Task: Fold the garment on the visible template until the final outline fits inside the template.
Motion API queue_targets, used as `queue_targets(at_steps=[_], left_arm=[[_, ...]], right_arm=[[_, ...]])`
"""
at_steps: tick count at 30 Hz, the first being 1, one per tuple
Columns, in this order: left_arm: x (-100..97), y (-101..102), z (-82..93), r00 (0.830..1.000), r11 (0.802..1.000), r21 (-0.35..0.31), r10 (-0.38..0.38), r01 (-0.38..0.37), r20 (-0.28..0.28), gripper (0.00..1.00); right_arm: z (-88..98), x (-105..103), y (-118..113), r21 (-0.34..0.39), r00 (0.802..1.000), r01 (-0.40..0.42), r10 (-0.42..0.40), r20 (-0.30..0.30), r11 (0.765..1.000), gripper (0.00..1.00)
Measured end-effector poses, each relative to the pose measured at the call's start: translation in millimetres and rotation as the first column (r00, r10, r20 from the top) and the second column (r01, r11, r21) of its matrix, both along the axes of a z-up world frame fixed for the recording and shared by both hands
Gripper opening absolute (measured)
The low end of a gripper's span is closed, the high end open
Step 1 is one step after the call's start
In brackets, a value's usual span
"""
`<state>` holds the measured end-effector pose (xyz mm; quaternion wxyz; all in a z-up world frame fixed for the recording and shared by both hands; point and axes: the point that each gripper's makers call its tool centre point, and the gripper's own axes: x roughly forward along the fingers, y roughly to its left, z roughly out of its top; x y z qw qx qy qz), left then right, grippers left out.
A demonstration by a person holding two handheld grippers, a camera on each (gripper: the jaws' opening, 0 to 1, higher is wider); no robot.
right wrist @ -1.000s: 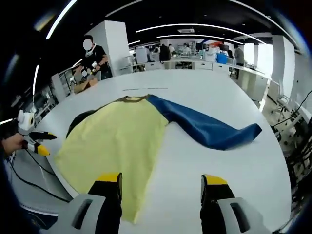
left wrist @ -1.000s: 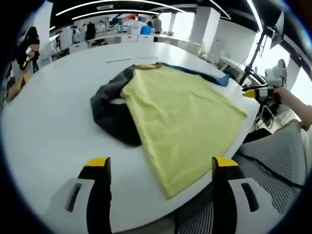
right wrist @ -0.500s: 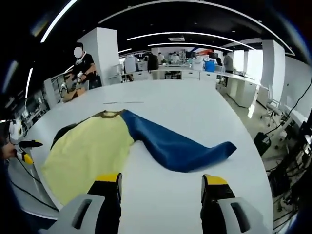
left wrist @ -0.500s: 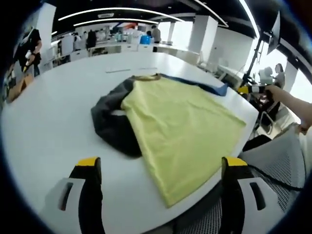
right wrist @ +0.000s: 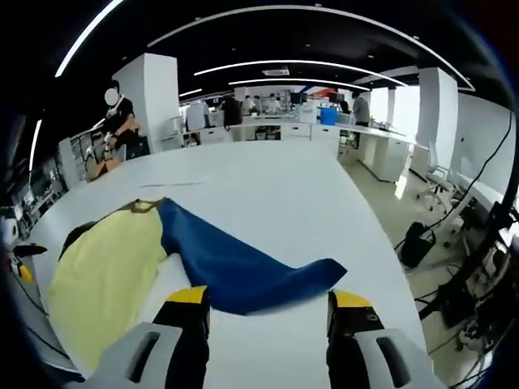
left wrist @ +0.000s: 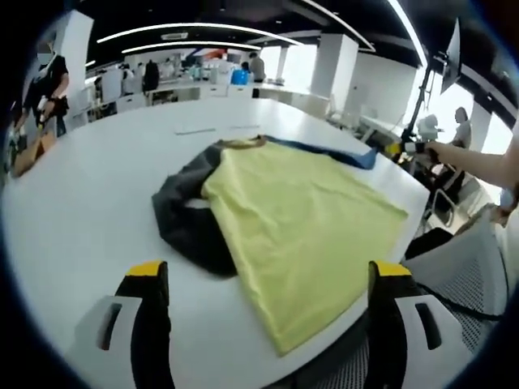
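The garment lies flat on the white table (left wrist: 73, 203). It has a yellow body (left wrist: 300, 235), a dark grey sleeve (left wrist: 182, 219) bunched on one side and a blue sleeve (left wrist: 345, 154) stretched out on the other. My left gripper (left wrist: 269, 279) is open, low over the table's near edge, short of the yellow hem. At the far table edge a hand holds my right gripper (left wrist: 401, 148). In the right gripper view the blue sleeve (right wrist: 243, 275) runs across just ahead of my open right gripper (right wrist: 268, 301), with the yellow body (right wrist: 101, 275) to its left.
A thin line mark (left wrist: 195, 130) crosses the table beyond the collar. A grey mesh chair (left wrist: 462, 275) stands beside the table's edge. A person in a dark top (right wrist: 117, 121) and desks are far behind. Cables and a bag (right wrist: 418, 243) lie on the floor.
The right gripper has travelled along the table edge from the yellow hem side to the blue sleeve. The left jaws have spread a little wider. The garment has not moved.
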<state>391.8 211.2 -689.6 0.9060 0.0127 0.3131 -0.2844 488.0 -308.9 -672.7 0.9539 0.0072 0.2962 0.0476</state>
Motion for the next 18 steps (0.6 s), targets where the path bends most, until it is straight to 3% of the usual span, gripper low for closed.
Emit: queue_targets(at_steps=[5, 8, 11, 18], left_arm=[[2.0, 0.3, 3.2, 1.000, 1.000, -0.001, 0.001, -0.001, 0.014, 0.96], [9.5, -1.3, 19.0, 0.996, 1.000, -0.029, 0.013, -0.011, 0.091, 0.89], [13.8, -1.6, 25.4, 0.993, 0.999, -0.030, 0.019, -0.015, 0.117, 0.89], [15.1, -2.3, 23.2, 0.994, 1.000, -0.005, 0.006, -0.005, 0.113, 0.83]], right_arm=[[-4.5, 11.9, -18.6, -0.011, 1.000, 0.019, -0.019, -0.002, 1.000, 0.47], [-6.5, 17.7, -23.4, 0.005, 0.999, 0.033, -0.033, 0.001, 0.999, 0.45], [-10.1, 21.7, -26.3, -0.014, 1.000, 0.031, -0.031, 0.000, 0.999, 0.42], [-21.2, 30.7, -38.4, 0.041, 0.996, 0.087, -0.087, 0.002, 0.995, 0.33]])
